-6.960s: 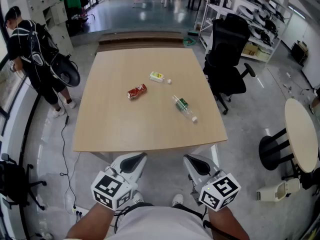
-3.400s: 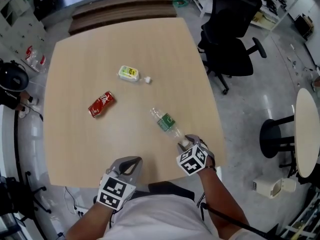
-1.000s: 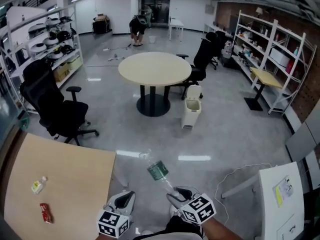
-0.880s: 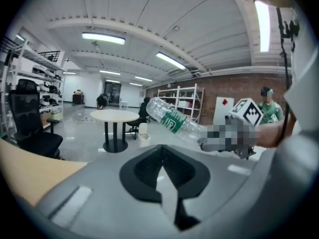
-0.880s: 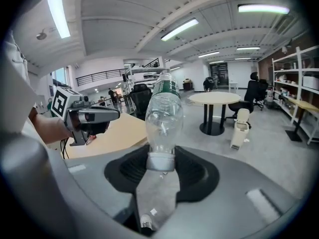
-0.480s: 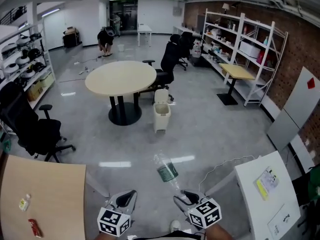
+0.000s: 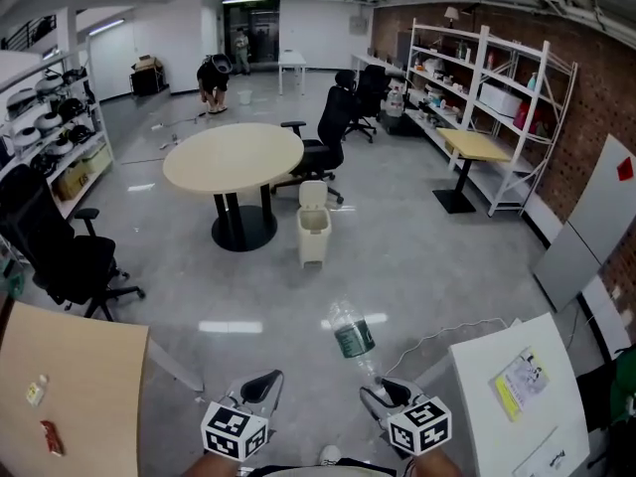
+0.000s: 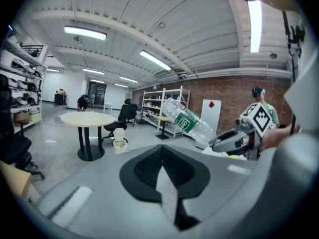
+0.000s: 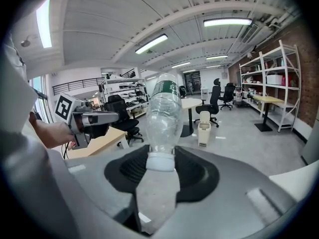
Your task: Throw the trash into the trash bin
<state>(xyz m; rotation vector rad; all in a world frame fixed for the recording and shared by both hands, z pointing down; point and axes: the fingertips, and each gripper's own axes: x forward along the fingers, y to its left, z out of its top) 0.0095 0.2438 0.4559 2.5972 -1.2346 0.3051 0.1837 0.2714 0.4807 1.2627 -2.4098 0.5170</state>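
Note:
A clear plastic bottle [image 7: 349, 333] with a green label sticks up and forward from my right gripper [image 7: 379, 393], which is shut on its white cap end [image 9: 160, 161]. The bottle [image 8: 187, 121] and the right gripper [image 8: 234, 141] also show in the left gripper view, off to the right. My left gripper [image 7: 261, 387] is beside it, shut with nothing between its jaws [image 8: 162, 156]. A small white trash bin [image 7: 313, 225] stands on the grey floor beside a round table, well ahead of both grippers. From the right gripper view the bin [image 9: 204, 128] lies just right of the bottle [image 9: 163, 111].
The round beige table [image 7: 234, 157] stands left of the bin, with black office chairs [image 7: 329, 139] behind it and at the left [image 7: 55, 251]. A wooden table [image 7: 70, 386] at the lower left carries a pale bottle [image 7: 35, 391] and a red can [image 7: 50, 437]. A white table [image 7: 517, 396] is close on my right.
Both grippers have been carried forward across the floor with the bottle still held. The wooden table has slid off to the left and the bin stands nearer the middle.

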